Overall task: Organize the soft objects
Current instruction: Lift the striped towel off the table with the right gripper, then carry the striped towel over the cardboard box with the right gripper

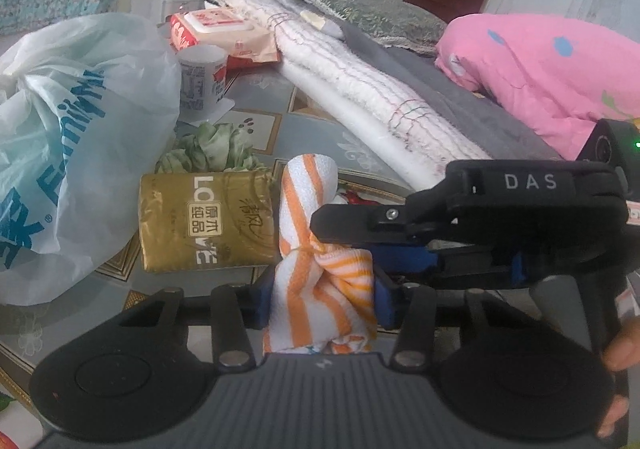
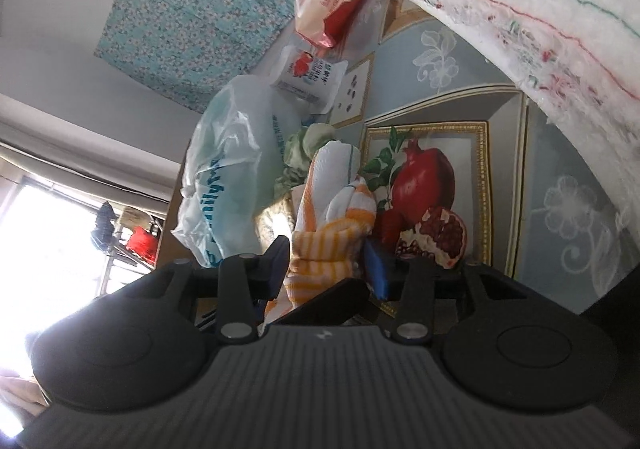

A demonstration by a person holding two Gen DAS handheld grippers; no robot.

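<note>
An orange-and-white striped towel [image 1: 320,281], twisted into a knotted roll, stands on end on the patterned table [image 1: 304,137]. My left gripper [image 1: 322,301] is shut on its lower part, with a blue pad pressed against each side. My right gripper [image 1: 344,245] comes in from the right at the knot, one black finger in front of the cloth. In the right wrist view the towel [image 2: 332,233] sits between the right gripper's [image 2: 326,269] pads, which stand slightly apart from it. A hand shows at the right edge.
A gold tissue pack [image 1: 208,221] lies just left of the towel, with crumpled green cloth [image 1: 212,149] behind it and a big white plastic bag [image 1: 72,145] further left. A white stitched blanket [image 1: 352,89], a pink quilt [image 1: 548,65], a wipes pack [image 1: 224,33] and a cup [image 1: 202,77] lie beyond.
</note>
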